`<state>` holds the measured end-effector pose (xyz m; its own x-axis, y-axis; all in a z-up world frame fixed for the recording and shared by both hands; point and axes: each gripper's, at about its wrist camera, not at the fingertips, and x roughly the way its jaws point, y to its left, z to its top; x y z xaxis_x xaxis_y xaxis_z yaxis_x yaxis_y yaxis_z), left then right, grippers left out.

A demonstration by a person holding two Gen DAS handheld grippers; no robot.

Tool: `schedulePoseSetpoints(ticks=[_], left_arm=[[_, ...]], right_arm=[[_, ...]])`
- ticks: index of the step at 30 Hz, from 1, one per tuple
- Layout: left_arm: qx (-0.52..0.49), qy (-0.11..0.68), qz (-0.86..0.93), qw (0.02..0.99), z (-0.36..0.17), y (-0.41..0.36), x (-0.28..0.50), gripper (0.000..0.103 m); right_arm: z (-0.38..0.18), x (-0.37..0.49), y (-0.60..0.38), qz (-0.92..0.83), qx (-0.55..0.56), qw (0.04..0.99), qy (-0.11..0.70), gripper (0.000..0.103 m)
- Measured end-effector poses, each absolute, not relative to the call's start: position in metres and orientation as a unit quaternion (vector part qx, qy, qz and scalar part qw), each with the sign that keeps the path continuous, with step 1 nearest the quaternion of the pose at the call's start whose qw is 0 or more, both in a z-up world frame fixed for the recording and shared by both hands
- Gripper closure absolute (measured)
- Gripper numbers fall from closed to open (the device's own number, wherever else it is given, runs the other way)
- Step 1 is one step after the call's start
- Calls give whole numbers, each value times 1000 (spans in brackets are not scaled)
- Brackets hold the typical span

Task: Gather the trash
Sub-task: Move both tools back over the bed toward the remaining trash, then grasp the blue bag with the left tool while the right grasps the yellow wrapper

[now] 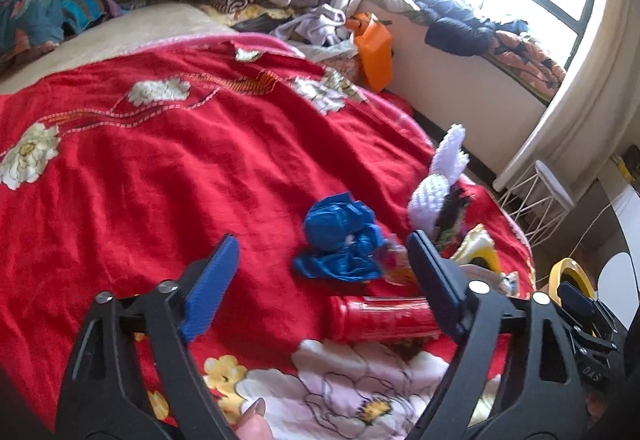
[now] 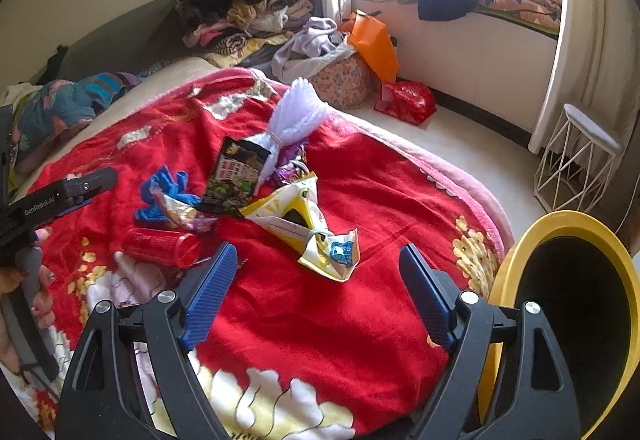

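Trash lies on a red flowered blanket (image 1: 160, 167). My left gripper (image 1: 322, 240) is open, low over the blanket, with a crumpled blue plastic bag (image 1: 340, 240) just beyond its fingertips. A red plastic bottle (image 1: 380, 318) lies on its side between the fingers, partly hidden by the right one; nothing is gripped. My right gripper (image 2: 318, 248) is open above a yellow-white wrapper (image 2: 304, 215). Behind the wrapper lie a dark snack packet (image 2: 236, 175) and white foam netting (image 2: 292, 115). The blue bag (image 2: 168, 187) and red bottle (image 2: 160, 246) sit to the left.
A yellow-rimmed bin (image 2: 516, 240) stands at the bed's right edge. On the floor are a red bag (image 2: 406, 101), an orange bag (image 2: 374, 43) and a white wire stool (image 2: 576, 159). Clothes (image 2: 240, 11) are piled at the bed's far end.
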<state>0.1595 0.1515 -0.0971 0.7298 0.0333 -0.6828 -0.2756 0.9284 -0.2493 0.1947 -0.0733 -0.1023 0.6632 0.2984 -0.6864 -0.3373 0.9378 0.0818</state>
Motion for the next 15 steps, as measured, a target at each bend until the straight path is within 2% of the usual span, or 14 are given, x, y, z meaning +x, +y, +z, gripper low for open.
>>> schedulePoseSetpoints(ticks=[15], left_arm=[[-179,409,60,893,-121,169,199,55]], right_arm=[[-145,247,-60,167,-47,885,431,23]])
